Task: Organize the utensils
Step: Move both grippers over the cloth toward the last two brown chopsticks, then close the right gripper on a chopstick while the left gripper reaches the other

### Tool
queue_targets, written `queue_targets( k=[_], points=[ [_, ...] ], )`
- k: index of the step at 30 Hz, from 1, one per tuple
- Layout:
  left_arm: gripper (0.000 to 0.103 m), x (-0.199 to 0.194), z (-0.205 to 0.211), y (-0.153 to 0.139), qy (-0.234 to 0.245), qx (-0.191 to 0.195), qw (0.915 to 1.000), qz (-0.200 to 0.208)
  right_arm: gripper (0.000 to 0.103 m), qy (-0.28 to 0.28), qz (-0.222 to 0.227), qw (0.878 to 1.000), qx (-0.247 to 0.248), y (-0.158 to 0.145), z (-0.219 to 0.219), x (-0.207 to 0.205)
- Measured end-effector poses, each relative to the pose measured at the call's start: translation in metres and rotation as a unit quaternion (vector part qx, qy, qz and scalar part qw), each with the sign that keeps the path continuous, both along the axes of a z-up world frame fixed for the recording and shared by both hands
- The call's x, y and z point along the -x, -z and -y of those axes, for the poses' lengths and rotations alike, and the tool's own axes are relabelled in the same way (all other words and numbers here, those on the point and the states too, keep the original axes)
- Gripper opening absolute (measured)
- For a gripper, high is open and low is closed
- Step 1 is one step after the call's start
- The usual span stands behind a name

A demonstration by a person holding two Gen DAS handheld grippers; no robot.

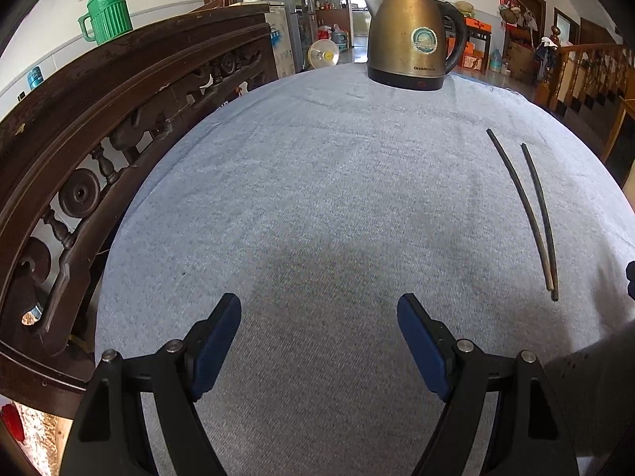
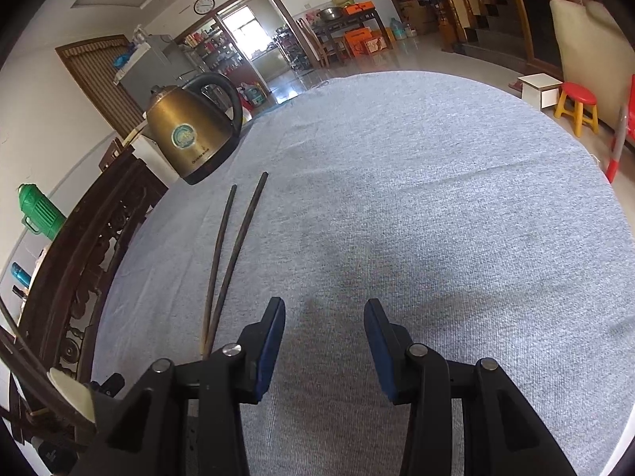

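Observation:
Two dark chopsticks (image 1: 528,214) lie side by side on the grey-blue tablecloth (image 1: 317,198), their near ends almost touching. In the left wrist view they are far to the right of my left gripper (image 1: 319,309), which stands wide open over bare cloth. Seen from the right wrist, the chopsticks (image 2: 230,261) lie just left of my right gripper (image 2: 324,311); their near tips run under its left finger (image 2: 274,333). That gripper is open about halfway, with nothing between its blue pads.
A brass-coloured electric kettle (image 1: 412,35) stands at the far edge of the table. A dark carved wooden chair back (image 1: 99,150) lines the left side, with a green jug (image 1: 105,12) behind it. A red and yellow stool (image 2: 577,109) stands on the floor at the right.

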State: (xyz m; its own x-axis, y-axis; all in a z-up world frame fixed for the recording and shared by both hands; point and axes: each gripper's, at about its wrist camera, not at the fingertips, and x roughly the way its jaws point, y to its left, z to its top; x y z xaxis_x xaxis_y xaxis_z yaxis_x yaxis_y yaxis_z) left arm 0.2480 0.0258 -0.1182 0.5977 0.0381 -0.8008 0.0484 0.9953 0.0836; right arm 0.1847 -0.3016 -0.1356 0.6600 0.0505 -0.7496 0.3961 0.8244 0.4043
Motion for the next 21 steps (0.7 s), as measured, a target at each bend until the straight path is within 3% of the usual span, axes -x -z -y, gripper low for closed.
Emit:
queue_targets(
  k=[21],
  points=[
    [0.081,-0.029,-0.001,-0.004,0.006,0.004,0.9999,0.008,0.044,-0.045,-0.009,0.999,-0.013,0.002,-0.009,-0.060]
  ],
)
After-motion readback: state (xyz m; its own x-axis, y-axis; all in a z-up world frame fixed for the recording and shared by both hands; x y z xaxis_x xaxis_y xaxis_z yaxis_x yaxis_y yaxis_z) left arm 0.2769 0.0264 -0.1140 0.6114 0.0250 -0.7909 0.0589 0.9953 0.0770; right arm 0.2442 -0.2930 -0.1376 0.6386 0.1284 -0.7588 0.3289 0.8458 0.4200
